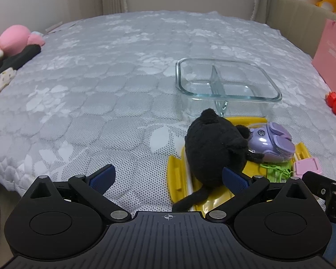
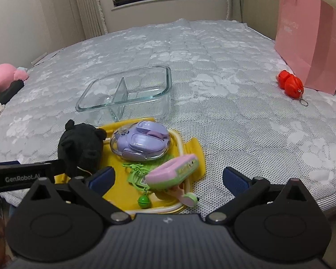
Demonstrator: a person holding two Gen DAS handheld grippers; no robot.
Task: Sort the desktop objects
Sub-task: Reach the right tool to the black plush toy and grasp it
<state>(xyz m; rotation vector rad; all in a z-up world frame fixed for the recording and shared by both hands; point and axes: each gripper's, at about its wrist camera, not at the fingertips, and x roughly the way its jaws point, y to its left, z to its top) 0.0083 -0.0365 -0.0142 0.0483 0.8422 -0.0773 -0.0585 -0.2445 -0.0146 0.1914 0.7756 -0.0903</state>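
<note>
While both tongs hang parted and hold nothing, the sorting stock sits on the yellow lid point(image 2: 190, 150), not in the glass box.

Left gripper point(image 1: 168, 177): black plush point(image 1: 212, 148) just ahead, toward its right finger. Right gripper point(image 2: 168, 177): purple case point(image 2: 141, 142), pink-green toy point(image 2: 174, 172), green cord point(image 2: 136, 172) ahead-left. Divided glass container point(image 2: 145, 76) beyond, apparently empty. Red keychain point(image 2: 290, 84) far right; its lot is unclear.

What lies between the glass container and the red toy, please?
Only bare bedspread lies between the glass container and the red toy, clearest in the right wrist view.
</note>
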